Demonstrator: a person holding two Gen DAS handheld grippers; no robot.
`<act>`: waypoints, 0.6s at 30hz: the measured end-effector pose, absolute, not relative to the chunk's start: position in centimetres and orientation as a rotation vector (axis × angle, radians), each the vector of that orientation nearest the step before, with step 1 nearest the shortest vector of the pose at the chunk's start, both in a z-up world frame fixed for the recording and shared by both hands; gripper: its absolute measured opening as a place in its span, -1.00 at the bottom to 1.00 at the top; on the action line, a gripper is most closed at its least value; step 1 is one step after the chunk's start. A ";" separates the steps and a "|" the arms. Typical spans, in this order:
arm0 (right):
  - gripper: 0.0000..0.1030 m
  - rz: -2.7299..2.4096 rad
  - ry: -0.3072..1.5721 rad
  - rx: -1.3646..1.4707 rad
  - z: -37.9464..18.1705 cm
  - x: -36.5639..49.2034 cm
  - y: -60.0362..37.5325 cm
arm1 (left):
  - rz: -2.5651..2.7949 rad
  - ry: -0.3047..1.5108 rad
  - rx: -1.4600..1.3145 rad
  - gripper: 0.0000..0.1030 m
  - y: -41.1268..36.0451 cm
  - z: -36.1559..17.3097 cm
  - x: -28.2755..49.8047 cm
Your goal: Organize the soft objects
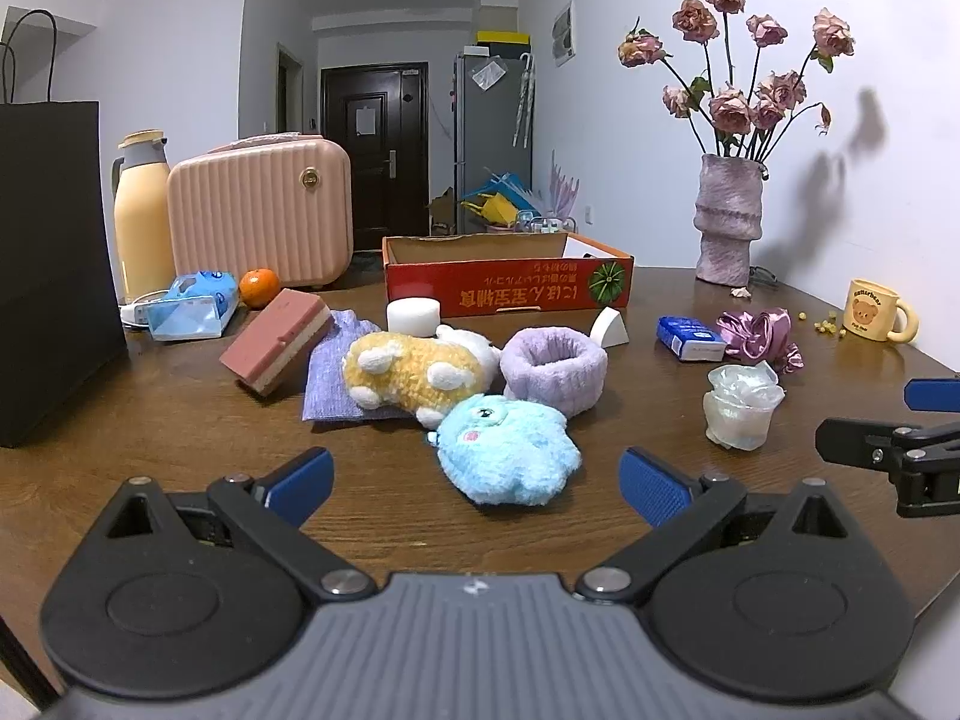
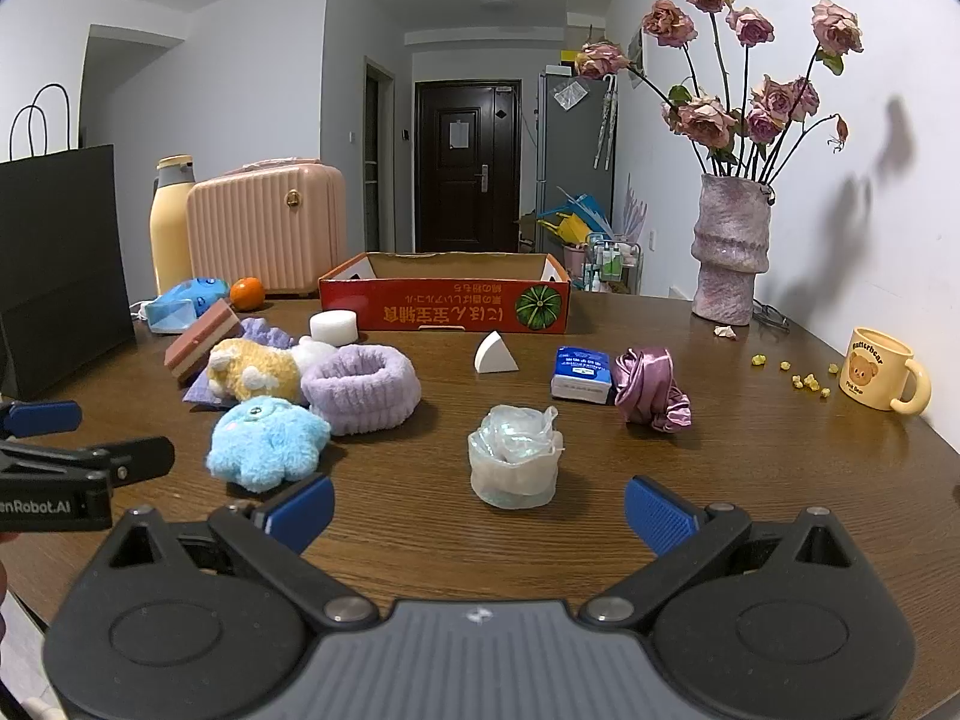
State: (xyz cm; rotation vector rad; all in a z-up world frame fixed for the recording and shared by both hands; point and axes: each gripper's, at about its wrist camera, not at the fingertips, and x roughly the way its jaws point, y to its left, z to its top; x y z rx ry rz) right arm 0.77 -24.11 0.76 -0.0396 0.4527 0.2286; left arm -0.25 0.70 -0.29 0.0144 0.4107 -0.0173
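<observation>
A blue plush toy [image 1: 507, 450] [image 2: 267, 441] lies on the brown table, just ahead of my open, empty left gripper [image 1: 477, 489]. Behind it lie a yellow plush [image 1: 414, 375] [image 2: 255, 372] on a purple cloth [image 1: 333, 372] and a lilac fuzzy band [image 1: 552, 363] [image 2: 360, 387]. A clear crumpled soft bundle [image 2: 516, 459] [image 1: 741, 405] sits just ahead of my open, empty right gripper [image 2: 480, 510]. A purple satin scrunchie [image 2: 651, 390] [image 1: 759, 336], a pink sponge [image 1: 279, 339] [image 2: 201, 342], a white foam cylinder [image 1: 413, 315] [image 2: 334, 327] and a white wedge [image 2: 495, 354] lie around. A red cardboard box [image 1: 510, 285] [image 2: 444, 300] stands open at the back.
A black paper bag [image 1: 54, 264] stands at the left. A pink case [image 1: 261, 219], a yellow flask [image 1: 141, 222], an orange [image 1: 259, 287] and a tissue pack [image 1: 192, 303] are back left. A vase of roses [image 2: 729, 249], a blue packet [image 2: 582, 375] and a yellow mug [image 2: 882, 369] are at the right.
</observation>
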 end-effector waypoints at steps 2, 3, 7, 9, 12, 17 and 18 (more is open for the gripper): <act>1.00 0.229 0.453 -0.039 0.8 0.8 -24.2 | -0.017 0.411 0.015 1.00 0.7 -0.3 -0.2; 1.00 0.230 0.453 -0.039 0.8 0.8 -24.2 | -0.018 0.411 0.015 1.00 0.7 -0.3 -0.2; 1.00 0.230 0.452 -0.039 0.8 0.8 -24.2 | -0.017 0.411 0.015 1.00 0.7 -0.3 -0.2; 1.00 0.230 0.451 -0.039 0.8 0.8 -24.2 | -0.019 0.411 0.014 1.00 0.7 -0.3 -0.2; 1.00 0.229 0.451 -0.041 0.8 0.8 -24.1 | -0.018 0.412 0.015 1.00 0.7 -0.4 -0.2; 1.00 0.229 0.451 -0.042 0.9 0.9 -24.0 | -0.018 0.411 0.017 1.00 0.7 -0.3 -0.2; 1.00 0.229 0.451 -0.042 0.9 0.9 -24.0 | -0.018 0.411 0.017 1.00 0.7 -0.4 -0.1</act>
